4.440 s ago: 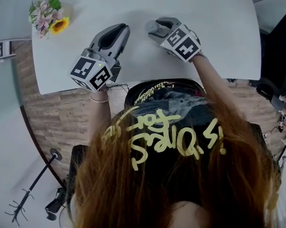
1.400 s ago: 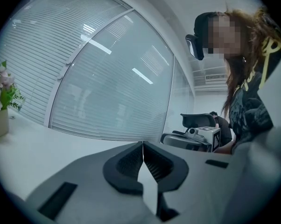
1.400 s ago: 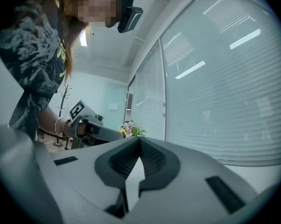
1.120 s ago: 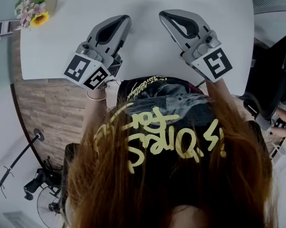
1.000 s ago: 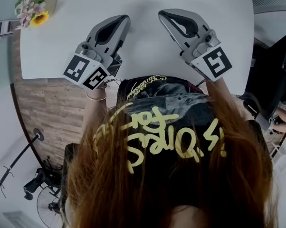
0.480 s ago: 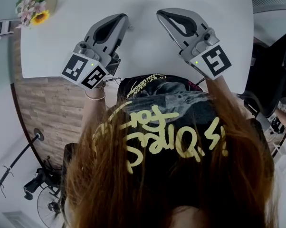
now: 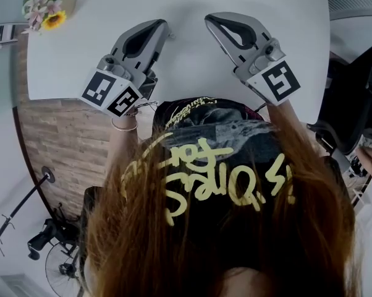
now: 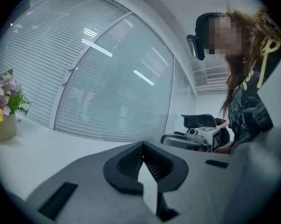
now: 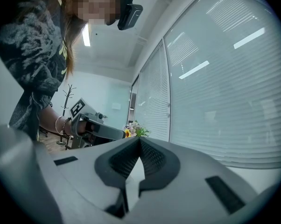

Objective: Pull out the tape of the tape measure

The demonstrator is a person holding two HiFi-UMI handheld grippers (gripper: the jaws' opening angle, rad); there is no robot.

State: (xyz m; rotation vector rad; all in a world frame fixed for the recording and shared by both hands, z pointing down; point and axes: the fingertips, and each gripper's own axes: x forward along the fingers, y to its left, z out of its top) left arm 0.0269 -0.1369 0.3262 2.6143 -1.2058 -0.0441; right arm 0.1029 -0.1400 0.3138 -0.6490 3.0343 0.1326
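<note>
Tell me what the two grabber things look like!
Both are smooth grey shells that narrow to a beak. The left tongs and right tongs have ribbed black pads inside. Each carries a white cube with black square patterns at the back. A thin bracelet circles the left wrist.

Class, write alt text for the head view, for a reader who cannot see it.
A person holds the left gripper and right gripper, both shut and empty, over a white table, tips angled toward each other. Flowers stand at its far left corner.
</note>
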